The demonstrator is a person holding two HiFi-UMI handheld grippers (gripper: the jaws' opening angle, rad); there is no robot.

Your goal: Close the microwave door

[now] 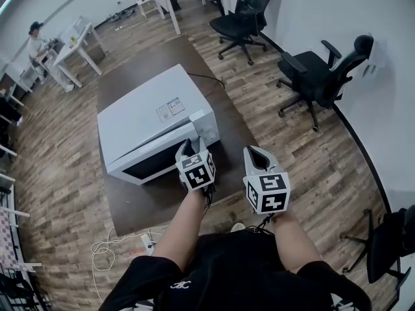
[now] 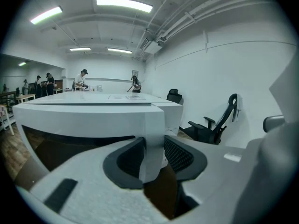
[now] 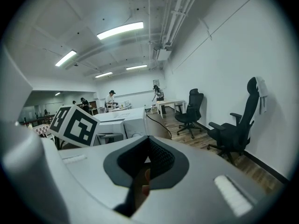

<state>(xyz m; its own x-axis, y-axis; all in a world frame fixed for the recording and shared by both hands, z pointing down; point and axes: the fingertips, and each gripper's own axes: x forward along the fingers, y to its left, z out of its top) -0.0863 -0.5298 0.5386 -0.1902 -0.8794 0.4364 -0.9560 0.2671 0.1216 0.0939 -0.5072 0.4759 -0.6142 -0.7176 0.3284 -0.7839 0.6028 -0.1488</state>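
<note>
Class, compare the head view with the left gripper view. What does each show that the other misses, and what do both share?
Head view only: the person's forearms and a tangled white cable on the floor. Left gripper view only: ceiling strip lights, and the left tool gripping the white microwave door by its edge. Both: the white box-shaped microwave and black office chairs.

blocked: microwave door (image 1: 146, 167) | free: tabletop (image 1: 235, 133) right of microwave (image 1: 152, 109)

Smooth white microwave (image 1: 152, 112), wood-grain floor (image 1: 58, 193), matt brown tabletop (image 1: 149, 206)
</note>
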